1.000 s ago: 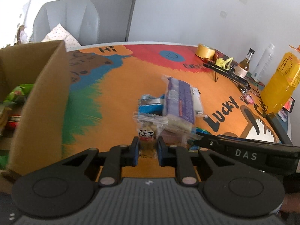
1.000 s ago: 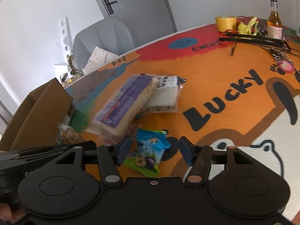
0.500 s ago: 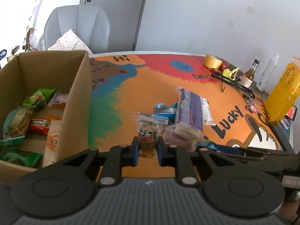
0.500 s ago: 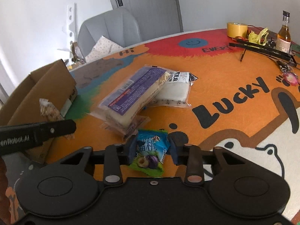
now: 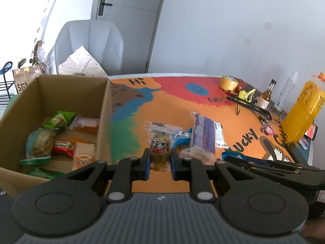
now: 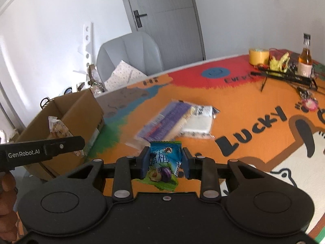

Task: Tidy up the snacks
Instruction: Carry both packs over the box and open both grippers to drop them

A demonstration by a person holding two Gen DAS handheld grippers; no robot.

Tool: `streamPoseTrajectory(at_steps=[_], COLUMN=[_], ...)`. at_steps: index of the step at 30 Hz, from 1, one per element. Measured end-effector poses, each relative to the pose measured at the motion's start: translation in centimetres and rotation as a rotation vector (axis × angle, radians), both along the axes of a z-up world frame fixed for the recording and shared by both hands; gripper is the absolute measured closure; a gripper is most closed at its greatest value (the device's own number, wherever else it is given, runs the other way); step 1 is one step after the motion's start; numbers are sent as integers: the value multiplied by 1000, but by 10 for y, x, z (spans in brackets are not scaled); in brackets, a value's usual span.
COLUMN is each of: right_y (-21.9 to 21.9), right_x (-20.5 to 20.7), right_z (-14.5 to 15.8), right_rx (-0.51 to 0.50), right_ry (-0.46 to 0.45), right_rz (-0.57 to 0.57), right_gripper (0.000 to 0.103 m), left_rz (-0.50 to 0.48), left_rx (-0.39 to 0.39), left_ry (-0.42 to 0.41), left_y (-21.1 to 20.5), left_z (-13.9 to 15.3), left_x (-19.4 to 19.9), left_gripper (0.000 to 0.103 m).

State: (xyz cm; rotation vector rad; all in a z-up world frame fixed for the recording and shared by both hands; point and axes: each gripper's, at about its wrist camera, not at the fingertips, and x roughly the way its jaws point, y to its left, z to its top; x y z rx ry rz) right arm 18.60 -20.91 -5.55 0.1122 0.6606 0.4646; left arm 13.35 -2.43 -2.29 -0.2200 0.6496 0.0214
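Cardboard box (image 5: 104,109) holds several snack packets (image 5: 61,120).

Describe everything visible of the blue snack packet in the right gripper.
The blue snack packet is a small glossy plastic pouch, blue at the top with white characters, green at its crimped lower edge, with purple plums pictured. It stands roughly upright between the right gripper pads, which are closing and press on its sides, slightly crumpling it. It appears lifted clear of the orange table mat; nothing else touches it.
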Motion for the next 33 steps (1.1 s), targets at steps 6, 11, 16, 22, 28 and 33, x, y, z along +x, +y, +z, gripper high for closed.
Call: streamPoseTrajectory(at_steps=[6,11,16,22,28,33], right_y=[11,27,48,70,88,104], right_x=[-6,-11,-12,-11,-11,-14], right_z=[18,31,40,46,51,55], right_rx=[10,21,22,27,39,34], right_ry=[-45,-75,-96,-104,-113,-121], right_rz=[14,48,93,126,157,182], right_gripper=[72,72,72,72,72,72], left_rz=[33,71,118,168,208,221], left_rx=[-7,-12,-25,-32,-31,-32], left_ry=[-36,-61,-62,-69,-74,-65], left_y=[18,37,58,83,103,114], left_z=[15,23,24,27,31,33], left_x=[-15,-25,-32,-40,-41,-35], left_gripper=[85,85,85,85,85,84])
